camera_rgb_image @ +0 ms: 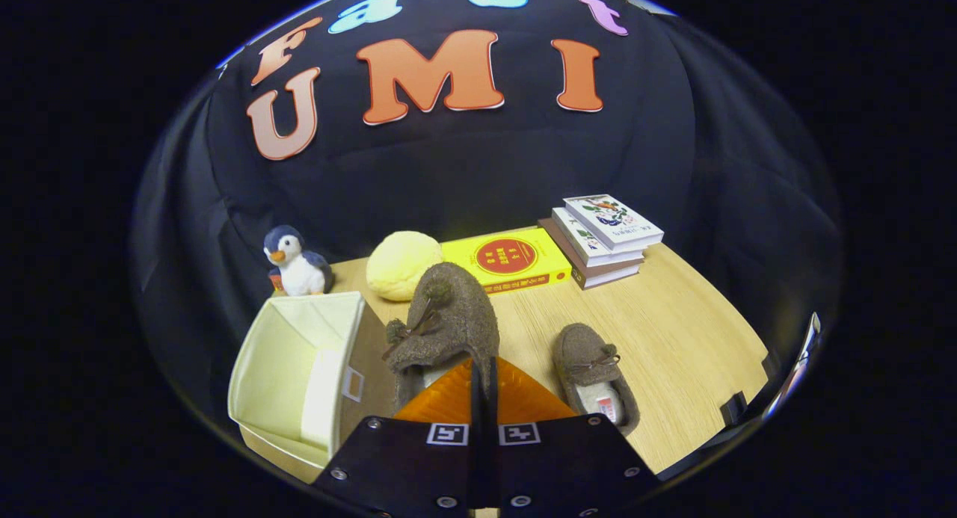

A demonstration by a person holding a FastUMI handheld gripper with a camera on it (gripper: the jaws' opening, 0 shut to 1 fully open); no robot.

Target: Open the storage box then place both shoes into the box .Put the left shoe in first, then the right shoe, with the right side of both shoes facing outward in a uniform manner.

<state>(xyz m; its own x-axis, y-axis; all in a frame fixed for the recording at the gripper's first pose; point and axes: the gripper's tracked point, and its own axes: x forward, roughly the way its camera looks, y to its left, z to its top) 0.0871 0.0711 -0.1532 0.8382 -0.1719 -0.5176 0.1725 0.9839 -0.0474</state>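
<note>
A brown slipper (448, 320) hangs lifted above the wooden table (673, 331), toe pointing up and away, with my gripper (482, 387) shut on its heel rim; the orange fingers (441, 406) pinch the edge. Just left of the fingers stands the cream storage box (299, 368), open at the top, its inside bare. The second brown slipper (594, 372) lies flat on the table just right of the fingers, toe pointing away, a small bow on top.
Beyond the held slipper sit a yellow round plush (402, 264) and a yellow book (516, 260). A stack of books (602, 238) stands further right. A penguin toy (297, 262) stands behind the box. The table's edge curves close at right.
</note>
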